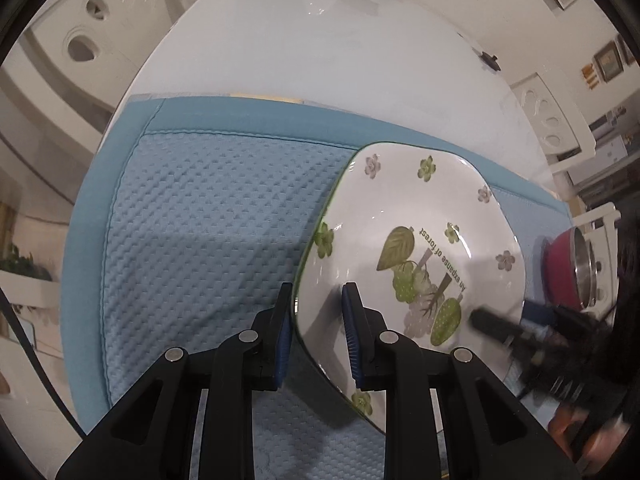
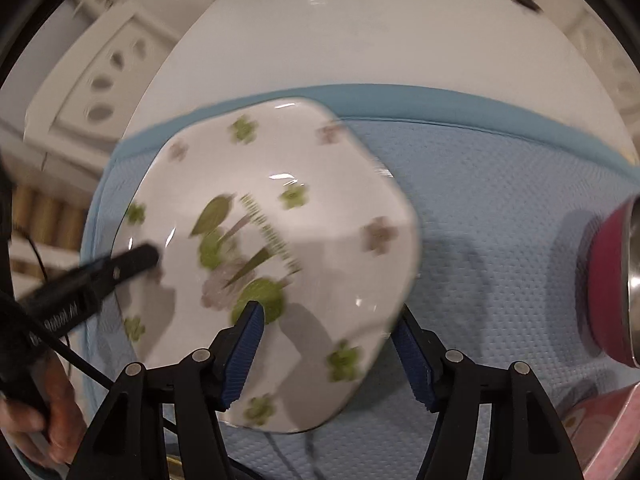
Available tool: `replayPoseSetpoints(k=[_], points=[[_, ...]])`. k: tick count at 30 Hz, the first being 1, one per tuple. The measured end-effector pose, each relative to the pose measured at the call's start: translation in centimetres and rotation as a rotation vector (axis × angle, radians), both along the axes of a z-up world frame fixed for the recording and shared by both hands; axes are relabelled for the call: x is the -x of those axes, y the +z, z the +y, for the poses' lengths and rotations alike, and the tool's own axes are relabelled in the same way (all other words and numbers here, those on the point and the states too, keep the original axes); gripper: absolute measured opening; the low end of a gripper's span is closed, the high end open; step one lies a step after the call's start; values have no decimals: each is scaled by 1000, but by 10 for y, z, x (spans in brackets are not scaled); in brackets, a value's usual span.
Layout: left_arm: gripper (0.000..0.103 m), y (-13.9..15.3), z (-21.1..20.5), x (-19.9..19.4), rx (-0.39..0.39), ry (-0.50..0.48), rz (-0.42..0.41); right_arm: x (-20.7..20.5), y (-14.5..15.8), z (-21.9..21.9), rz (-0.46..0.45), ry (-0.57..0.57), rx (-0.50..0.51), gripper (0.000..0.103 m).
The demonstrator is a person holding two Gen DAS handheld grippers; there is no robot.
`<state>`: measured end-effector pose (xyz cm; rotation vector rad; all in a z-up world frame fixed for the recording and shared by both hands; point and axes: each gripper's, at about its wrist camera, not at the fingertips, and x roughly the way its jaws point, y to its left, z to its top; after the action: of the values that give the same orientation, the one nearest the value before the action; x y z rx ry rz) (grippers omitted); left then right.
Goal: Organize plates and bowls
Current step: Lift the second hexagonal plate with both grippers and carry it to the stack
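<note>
A white table [image 1: 320, 40] is covered by a blue mat [image 1: 208, 216]. At three o'clock on it, the floral plate [image 1: 404, 240] is straddled, unclamped, by the left gripper [image 1: 316, 304] and right gripper [image 2: 328, 320] (both spread). A magenta bowl [image 2: 600, 280] sits further right.

The white squarish ceramic plate with green leaf and flower motifs [image 1: 408, 248] is showing the printed words "An expanse of forest", reading upside down; white lettering on the left gripper [image 2: 132, 266] is staying too blurred to read.
</note>
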<state>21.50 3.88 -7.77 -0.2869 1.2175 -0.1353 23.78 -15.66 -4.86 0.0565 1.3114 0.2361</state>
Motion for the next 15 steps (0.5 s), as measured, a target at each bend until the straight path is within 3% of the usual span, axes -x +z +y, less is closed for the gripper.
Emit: replayPoseSetpoints(k=[4,7,11,15], points=[[28,-6,-3,-6,30,10,-3,-8,-6,-27,-34,-42,-80,50],[30,-6,-3,-10,39,10,-32,2,-15,-30,-62,-3,-153,33],[36,-6,-2,-7,79,31,-66,6,-14,-17,-106,43,-168,34],[36,-1,-1,0,116,89,-69,-3,-13,-35,-65,-11,-248,33]])
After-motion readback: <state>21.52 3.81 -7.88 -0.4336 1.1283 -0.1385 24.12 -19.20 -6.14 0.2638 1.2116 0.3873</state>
